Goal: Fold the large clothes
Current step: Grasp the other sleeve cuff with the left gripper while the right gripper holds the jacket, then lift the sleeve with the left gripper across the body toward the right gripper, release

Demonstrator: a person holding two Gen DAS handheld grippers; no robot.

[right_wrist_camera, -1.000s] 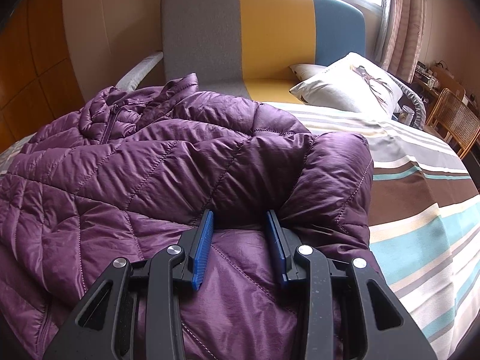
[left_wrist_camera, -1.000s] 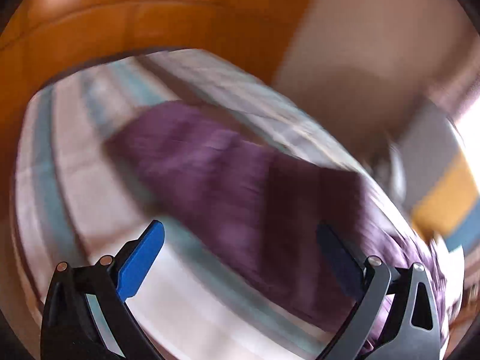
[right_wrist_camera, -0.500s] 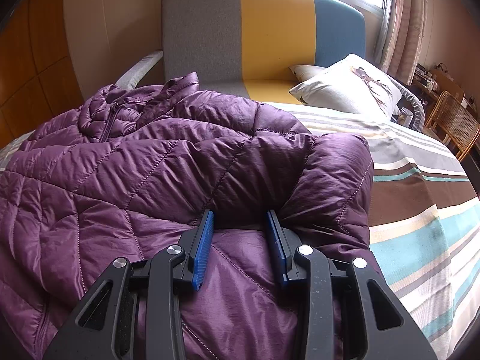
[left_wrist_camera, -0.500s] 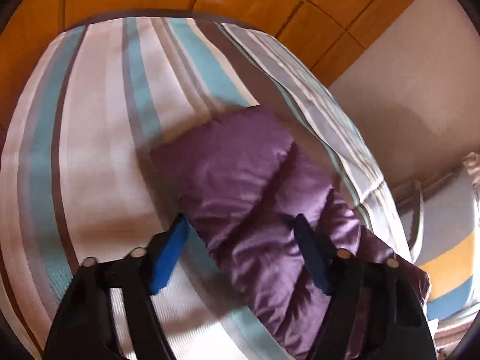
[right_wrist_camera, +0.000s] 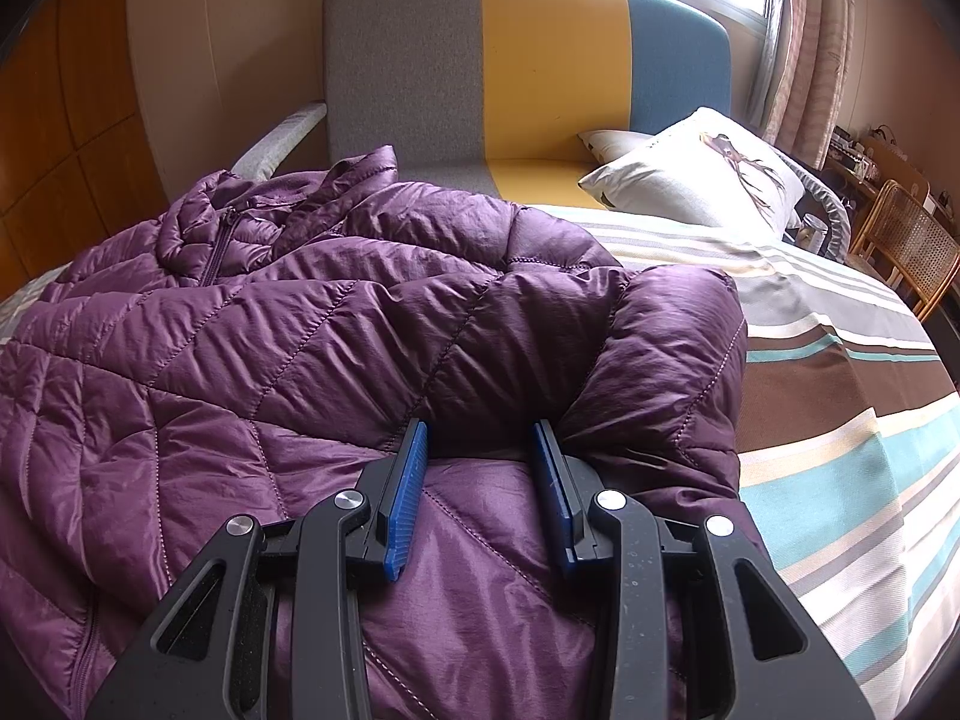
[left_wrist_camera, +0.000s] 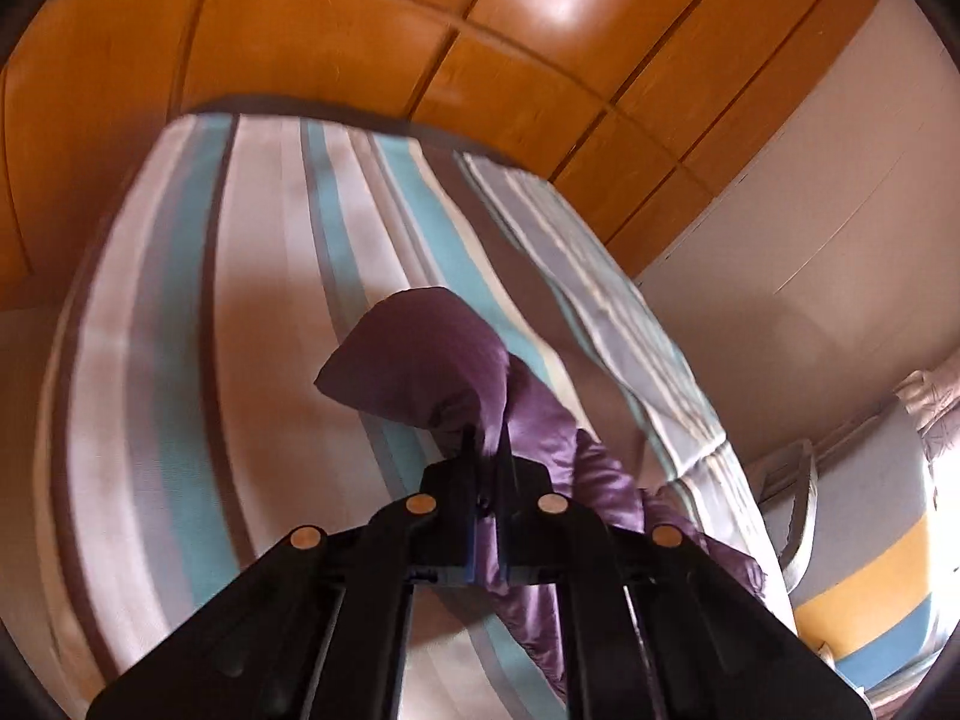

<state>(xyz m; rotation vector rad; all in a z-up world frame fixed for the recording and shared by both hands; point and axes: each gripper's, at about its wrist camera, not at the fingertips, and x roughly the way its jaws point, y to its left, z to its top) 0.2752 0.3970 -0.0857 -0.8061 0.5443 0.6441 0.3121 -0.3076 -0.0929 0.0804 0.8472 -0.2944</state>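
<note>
Item: purple quilted jacket (right_wrist_camera: 312, 360), spread over the bed (right_wrist_camera: 840, 396) toward its headboard end, collar nearest the headboard (right_wrist_camera: 540, 60), a pillow (right_wrist_camera: 696, 180) near the bed's far right corner. My left gripper (left_wrist_camera: 487, 462) has its jaws pinched tight on a sleeve (left_wrist_camera: 420, 354) of the jacket, raised off the striped cover. My right gripper (right_wrist_camera: 480, 438) sits on the folded jacket, jaws parted, gripping nothing.

Black grippers, blue-padded fingers (right_wrist_camera: 408, 498), silver rivets (right_wrist_camera: 610, 500)

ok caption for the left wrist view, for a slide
Left gripper shut on a purple jacket sleeve end, above a striped bed cover.
</note>
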